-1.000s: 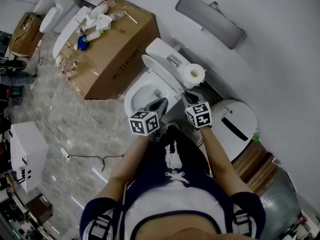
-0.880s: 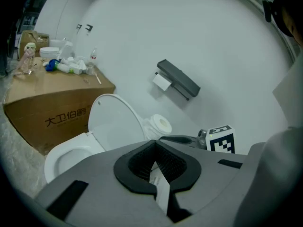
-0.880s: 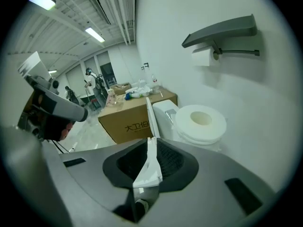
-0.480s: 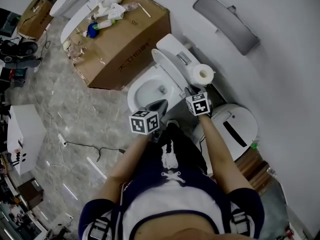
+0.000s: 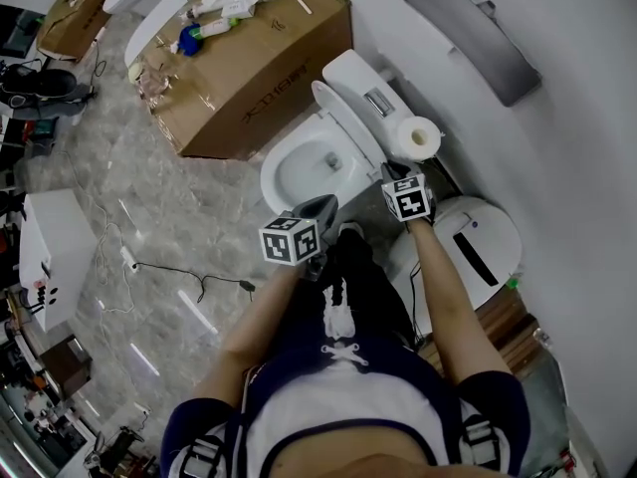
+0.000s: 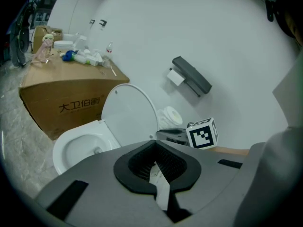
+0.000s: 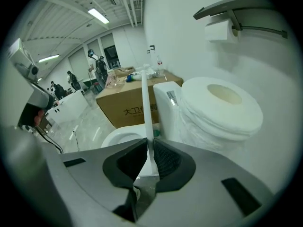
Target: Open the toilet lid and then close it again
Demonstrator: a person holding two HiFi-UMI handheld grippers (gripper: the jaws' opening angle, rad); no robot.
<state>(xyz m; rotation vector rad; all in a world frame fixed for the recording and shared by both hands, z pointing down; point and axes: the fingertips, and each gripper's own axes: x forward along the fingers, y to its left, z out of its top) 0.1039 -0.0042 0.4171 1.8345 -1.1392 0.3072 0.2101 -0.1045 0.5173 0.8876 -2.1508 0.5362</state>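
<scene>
White plastic toilet lid (image 5: 345,125) stands raised, tilted back toward the white cistern (image 5: 358,76). The oval white bowl (image 5: 307,167) lies open in front of it. Right gripper (image 7: 149,144) sits at the lid's right rim, fingers clamped on the thin edge, which shows edge-on as a white strip rising from between them. Left gripper (image 6: 155,148) hangs on the near side of the bowl, apart from the toilet, fingers together, nothing held. White roll of toilet paper (image 5: 418,137) sits just right of the lid. Large brown cardboard box (image 5: 261,63) stands on the floor left of the toilet.
</scene>
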